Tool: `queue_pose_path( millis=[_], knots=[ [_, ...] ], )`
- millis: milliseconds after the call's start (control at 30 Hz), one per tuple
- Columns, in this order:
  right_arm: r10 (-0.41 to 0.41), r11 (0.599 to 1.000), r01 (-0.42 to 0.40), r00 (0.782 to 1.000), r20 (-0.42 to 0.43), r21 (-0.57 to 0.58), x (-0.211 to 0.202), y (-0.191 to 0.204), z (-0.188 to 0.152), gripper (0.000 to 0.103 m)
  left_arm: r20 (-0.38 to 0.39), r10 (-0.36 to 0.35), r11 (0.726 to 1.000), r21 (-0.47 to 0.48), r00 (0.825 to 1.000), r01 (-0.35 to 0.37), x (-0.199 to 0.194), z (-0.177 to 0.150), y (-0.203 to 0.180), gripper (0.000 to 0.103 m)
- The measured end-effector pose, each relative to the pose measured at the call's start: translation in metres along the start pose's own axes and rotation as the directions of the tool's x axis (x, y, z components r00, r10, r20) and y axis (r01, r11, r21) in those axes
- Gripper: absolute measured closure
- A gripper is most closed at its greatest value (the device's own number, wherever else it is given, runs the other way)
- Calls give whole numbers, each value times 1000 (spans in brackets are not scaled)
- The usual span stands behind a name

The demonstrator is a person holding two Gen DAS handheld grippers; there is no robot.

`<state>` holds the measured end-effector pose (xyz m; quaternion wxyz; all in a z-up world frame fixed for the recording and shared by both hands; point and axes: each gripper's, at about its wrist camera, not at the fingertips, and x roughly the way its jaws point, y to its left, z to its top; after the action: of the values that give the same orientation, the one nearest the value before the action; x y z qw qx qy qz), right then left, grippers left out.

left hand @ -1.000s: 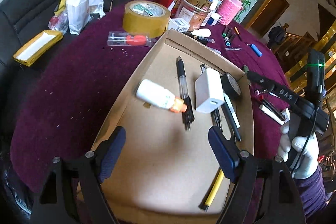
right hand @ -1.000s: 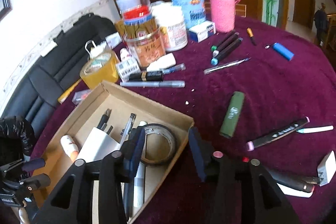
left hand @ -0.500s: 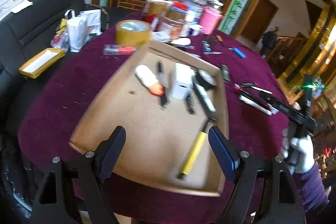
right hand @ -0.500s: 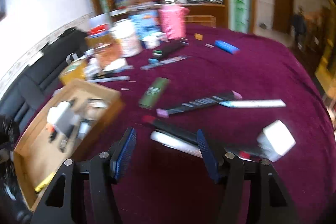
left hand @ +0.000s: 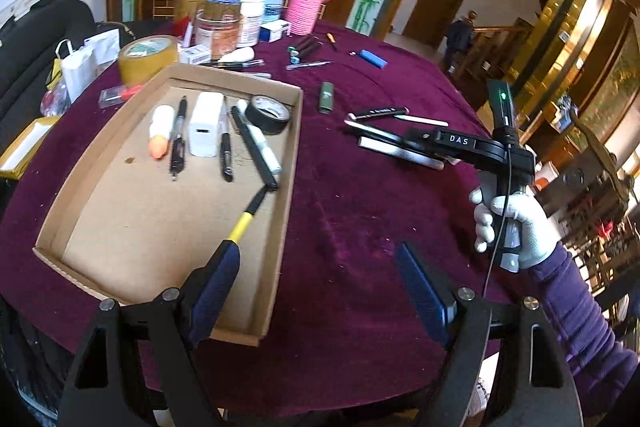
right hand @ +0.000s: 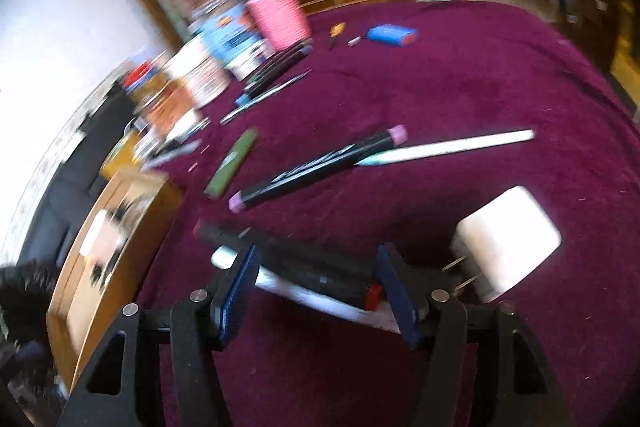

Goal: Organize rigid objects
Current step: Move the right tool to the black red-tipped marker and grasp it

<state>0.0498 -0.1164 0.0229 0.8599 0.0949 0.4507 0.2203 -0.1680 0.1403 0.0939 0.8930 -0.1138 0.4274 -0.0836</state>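
A cardboard tray (left hand: 288,163) on the purple cloth holds a white bottle with an orange cap (left hand: 160,131), a white charger (left hand: 206,131), a black tape roll (left hand: 268,113), several pens and a yellow-handled tool (left hand: 244,223). My left gripper (left hand: 316,267) hangs open and empty over the tray's near right corner. My right gripper (right hand: 318,267), held by a gloved hand (left hand: 512,223), stands open and low astride a black marker with a red cap (right hand: 304,263) and a white pen (right hand: 312,297). Its pads are not pressing on them. A second white charger (right hand: 508,239) lies just to its right.
Loose on the cloth lie a black marker with pink ends (right hand: 320,167), a long white pen (right hand: 448,147), a green stick (right hand: 232,163) and a blue lighter (right hand: 390,35). Jars, a pink cup (left hand: 306,9) and a tape roll (left hand: 148,57) crowd the far side.
My left gripper has pulled back and shifted right off the tray's middle. My right gripper left the tray's corner, swung right and down to the loose pens, and its jaws widened.
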Motion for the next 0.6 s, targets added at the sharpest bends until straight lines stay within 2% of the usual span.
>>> queue_pose_path(
  millis=[67, 100, 133, 200, 233, 267, 400, 533, 600],
  knots=[
    [105, 994, -104, 988, -111, 11, 10, 7, -13, 37, -8, -6, 1000, 2, 1000, 6, 3, 0, -2, 23],
    [123, 992, -123, 983, -139, 8, 12, 11, -19, 37, -14, -10, 1000, -1, 1000, 10, 4, 0, -2, 23],
    [117, 993, -120, 985, -128, -15, 7, 15, -23, 37, -17, -17, 1000, -3, 1000, 17, 6, -1, -3, 23],
    [194, 980, -199, 964, -182, -12, -1, 20, -30, 36, -22, -21, 1000, 0, 1000, 21, 6, -3, -6, 23],
    [267, 963, -270, 938, -220, 17, -5, 21, -33, 36, -24, -21, 1000, 4, 999, 22, 7, -4, -7, 23],
    [284, 958, -286, 933, -222, 26, -9, 21, -34, 36, -25, -23, 1000, 9, 999, 24, 8, -4, -8, 23],
    [152, 987, -156, 979, -133, -23, -33, 16, -30, 37, -32, -37, 999, 19, 999, 37, 10, -6, -12, 23],
    [108, 993, -113, 989, -101, -42, -32, 21, -23, 37, -48, -45, 999, 28, 998, 46, 14, -9, -18, 23],
    [52, 994, -60, 995, -87, -93, -24, 34, -19, 37, -55, -50, 998, 29, 997, 52, 16, -11, -20, 23]
  ],
)
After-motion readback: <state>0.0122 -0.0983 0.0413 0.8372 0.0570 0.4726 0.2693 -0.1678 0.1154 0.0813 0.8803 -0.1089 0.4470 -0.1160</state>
